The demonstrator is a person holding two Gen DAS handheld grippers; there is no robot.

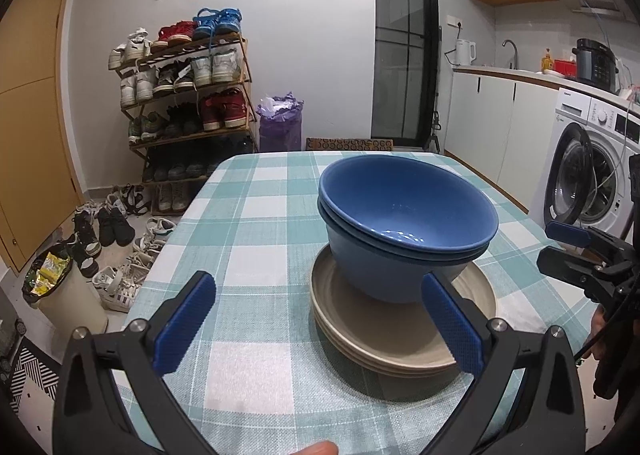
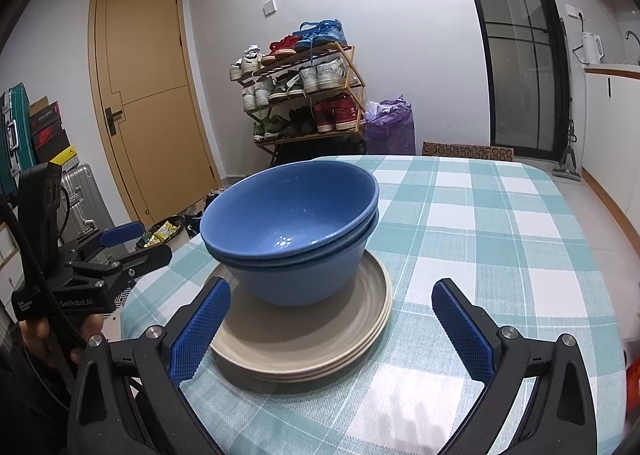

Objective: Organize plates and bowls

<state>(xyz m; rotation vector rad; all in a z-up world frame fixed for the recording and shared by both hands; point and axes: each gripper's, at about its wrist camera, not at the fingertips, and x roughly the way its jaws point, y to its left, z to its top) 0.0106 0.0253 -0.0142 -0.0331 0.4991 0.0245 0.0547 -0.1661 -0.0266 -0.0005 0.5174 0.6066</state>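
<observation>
2 blue bowls (image 1: 404, 223) nested, upright, mouths up, on beige plate stack (image 1: 384, 335) lying flat, mid table (image 1: 248, 215) w/ checked cloth. Left gripper (image 1: 320, 319) & right gripper (image 2: 330, 325) near side, jaws spread, empty.

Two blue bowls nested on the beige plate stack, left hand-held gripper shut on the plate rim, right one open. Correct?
Not quite: the left hand-held gripper is open and holds nothing, as the left wrist view shows. The rest stands: two nested blue bowls sit on the beige plate stack, and the right hand-held gripper is open.
</observation>
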